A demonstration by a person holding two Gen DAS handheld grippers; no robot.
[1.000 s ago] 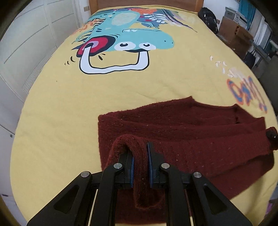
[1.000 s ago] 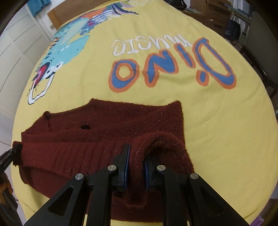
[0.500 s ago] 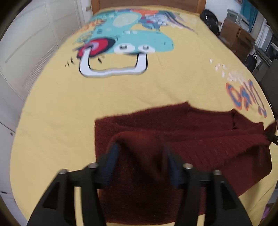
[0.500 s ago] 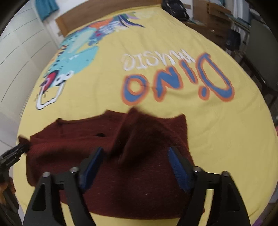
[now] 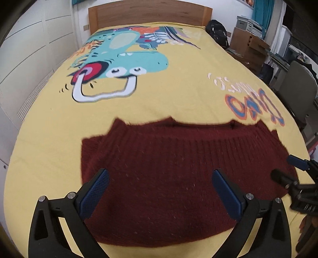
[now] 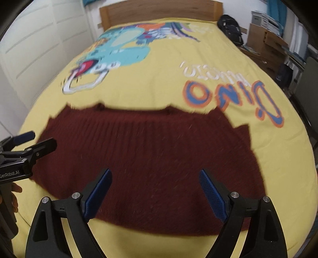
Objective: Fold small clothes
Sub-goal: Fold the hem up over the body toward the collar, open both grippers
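A dark red knitted sweater (image 5: 169,172) lies flat and folded on the yellow bedspread (image 5: 159,103). It also shows in the right wrist view (image 6: 151,158). My left gripper (image 5: 159,178) is open and empty, raised above the sweater's near edge. My right gripper (image 6: 155,174) is open and empty, raised above the sweater too. The right gripper shows at the right edge of the left wrist view (image 5: 294,172), and the left gripper at the left edge of the right wrist view (image 6: 29,142). Both views are motion-blurred.
The bedspread has a teal dinosaur print (image 5: 127,55) and orange-blue lettering (image 5: 252,105). A wooden headboard (image 5: 149,12) stands at the far end. White wardrobe doors (image 5: 29,49) run along the left. Cardboard boxes (image 5: 250,43), a black bag (image 5: 217,32) and a chair (image 5: 298,89) stand on the right.
Both grippers were shut on folds of the sweater, then opened and let go. They have pulled back and up. The sweater now lies flat.
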